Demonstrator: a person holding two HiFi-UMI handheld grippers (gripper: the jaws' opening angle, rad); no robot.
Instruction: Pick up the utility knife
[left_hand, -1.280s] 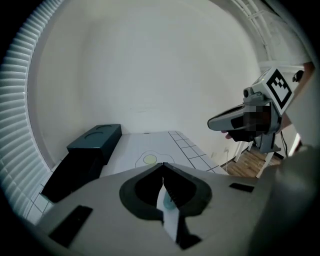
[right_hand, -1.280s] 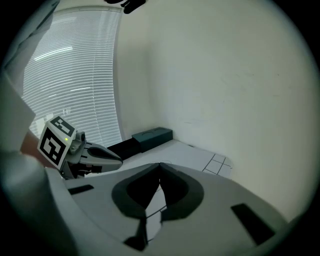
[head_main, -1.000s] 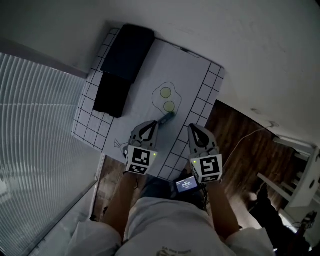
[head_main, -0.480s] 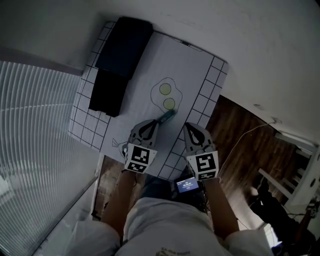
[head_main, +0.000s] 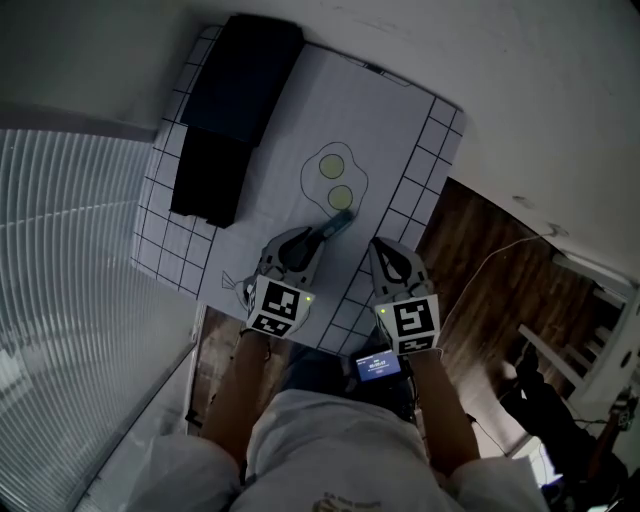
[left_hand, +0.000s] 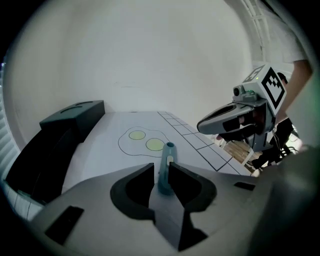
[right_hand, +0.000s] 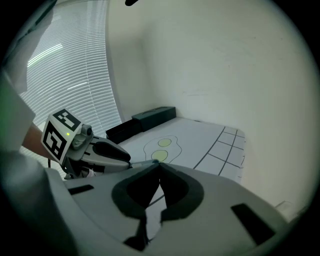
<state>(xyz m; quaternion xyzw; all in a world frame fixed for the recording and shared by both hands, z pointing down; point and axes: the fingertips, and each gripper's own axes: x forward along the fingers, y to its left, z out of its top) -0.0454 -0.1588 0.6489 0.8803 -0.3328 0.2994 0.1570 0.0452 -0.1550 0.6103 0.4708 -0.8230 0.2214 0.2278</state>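
The teal utility knife (head_main: 335, 226) lies along the white mat, pointing at the drawn fried egg (head_main: 335, 180). Its near end sits between the tips of my left gripper (head_main: 312, 240). In the left gripper view the knife (left_hand: 165, 165) stands in the gap of the left gripper (left_hand: 160, 167), whose jaws are opening; a sliver of space shows on the knife's left side. My right gripper (head_main: 386, 248) hovers over the gridded mat beside the left one, a little to its right. Its jaws are shut with nothing in them, as the right gripper view (right_hand: 159, 165) shows.
Two black boxes (head_main: 240, 80) (head_main: 210, 180) lie along the mat's left side. The gridded mat (head_main: 432, 130) ends at the table's right edge above a wooden floor (head_main: 480, 290). Window blinds (head_main: 60, 250) fill the left. A wall stands behind the table.
Both grippers have sunk closer to the table, the knife going down with the left one. The left jaws have parted around the knife.
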